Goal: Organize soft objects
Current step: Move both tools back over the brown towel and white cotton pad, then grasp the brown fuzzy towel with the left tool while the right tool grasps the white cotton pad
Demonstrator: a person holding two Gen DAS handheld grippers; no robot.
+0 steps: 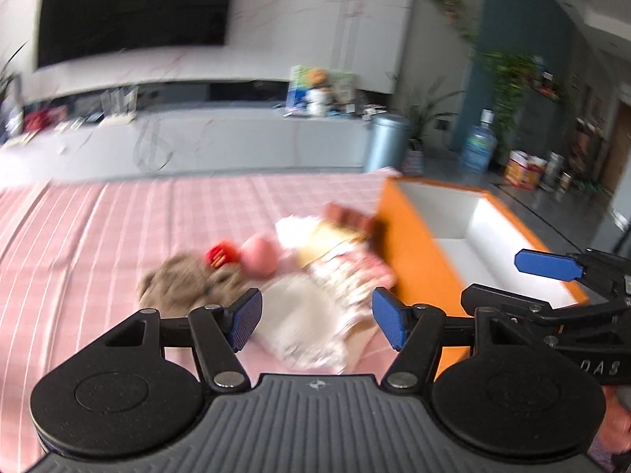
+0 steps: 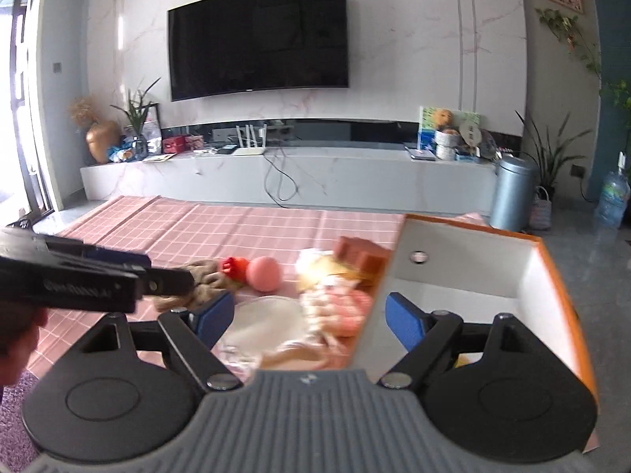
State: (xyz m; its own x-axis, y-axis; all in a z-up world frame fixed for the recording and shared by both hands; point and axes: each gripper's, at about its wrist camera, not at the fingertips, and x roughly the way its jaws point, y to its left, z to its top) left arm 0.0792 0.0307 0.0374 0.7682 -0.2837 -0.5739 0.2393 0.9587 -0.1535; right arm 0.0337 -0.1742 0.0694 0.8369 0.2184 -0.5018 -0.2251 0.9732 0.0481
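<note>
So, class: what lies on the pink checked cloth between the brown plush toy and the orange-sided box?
In the right wrist view, a small red toy, a pink ball and a doll in a pink dress lie between the brown plush toy and the orange-sided box.

Place: I am looking into a home living room.
Wall: a large dark television (image 2: 258, 39) is hanging on marble-look panels.
Below it: a long grey media console (image 2: 288, 175) is carrying a router, boxes and clutter.
Corners: houseplants (image 2: 552, 153) and a water bottle (image 2: 612, 199) are standing there.
</note>
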